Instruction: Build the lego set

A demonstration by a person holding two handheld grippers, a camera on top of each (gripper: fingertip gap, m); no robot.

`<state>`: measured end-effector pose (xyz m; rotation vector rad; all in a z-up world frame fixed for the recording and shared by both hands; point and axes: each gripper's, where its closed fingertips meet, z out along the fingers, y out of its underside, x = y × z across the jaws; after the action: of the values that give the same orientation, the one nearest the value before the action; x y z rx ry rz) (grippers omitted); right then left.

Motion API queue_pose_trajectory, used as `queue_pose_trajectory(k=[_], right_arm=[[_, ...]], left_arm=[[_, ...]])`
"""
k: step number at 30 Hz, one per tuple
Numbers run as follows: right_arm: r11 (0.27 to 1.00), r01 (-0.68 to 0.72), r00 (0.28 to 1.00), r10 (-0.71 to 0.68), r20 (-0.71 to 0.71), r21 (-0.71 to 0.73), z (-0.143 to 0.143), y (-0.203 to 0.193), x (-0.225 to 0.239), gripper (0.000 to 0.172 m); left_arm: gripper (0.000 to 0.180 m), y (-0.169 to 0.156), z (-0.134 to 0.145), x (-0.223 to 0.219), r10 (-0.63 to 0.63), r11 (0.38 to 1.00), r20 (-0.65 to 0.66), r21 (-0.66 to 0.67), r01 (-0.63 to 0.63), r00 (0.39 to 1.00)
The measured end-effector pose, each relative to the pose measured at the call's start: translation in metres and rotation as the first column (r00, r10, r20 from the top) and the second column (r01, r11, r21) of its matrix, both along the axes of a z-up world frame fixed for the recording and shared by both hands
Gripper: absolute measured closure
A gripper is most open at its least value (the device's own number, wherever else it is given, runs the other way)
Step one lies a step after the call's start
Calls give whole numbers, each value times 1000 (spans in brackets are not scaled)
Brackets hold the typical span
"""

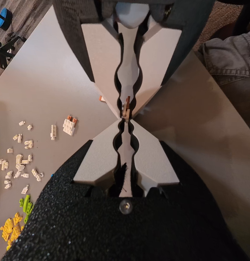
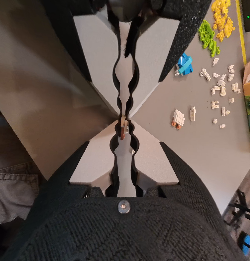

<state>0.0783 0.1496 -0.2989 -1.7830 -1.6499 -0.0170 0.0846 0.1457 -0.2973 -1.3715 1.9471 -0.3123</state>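
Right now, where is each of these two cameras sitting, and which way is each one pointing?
Left wrist view: sits on the left tool, looks along its fingers down at the grey table; the right tool faces it tip to tip, and a trouser leg shows.
Right wrist view: sits on the right tool, looks the opposite way at the same table; the left tool faces it.
Shared: the small white-and-brown brick piece between the tips, the white studded plate, loose white bricks, green and yellow piles.

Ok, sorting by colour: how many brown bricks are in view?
4: two together at the white plate's edge; one on the table partly behind the right gripper; one in the small stack between it and the left gripper. Others may be hidden.
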Motion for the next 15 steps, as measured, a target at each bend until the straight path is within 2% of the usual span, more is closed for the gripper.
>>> queue_pose_trajectory(k=[15], right_arm=[[999,-27,1000,27,10,37,0,0,0,162]], left_arm=[[178,-1,1,1,-15,1000,37,-15,16,999]])
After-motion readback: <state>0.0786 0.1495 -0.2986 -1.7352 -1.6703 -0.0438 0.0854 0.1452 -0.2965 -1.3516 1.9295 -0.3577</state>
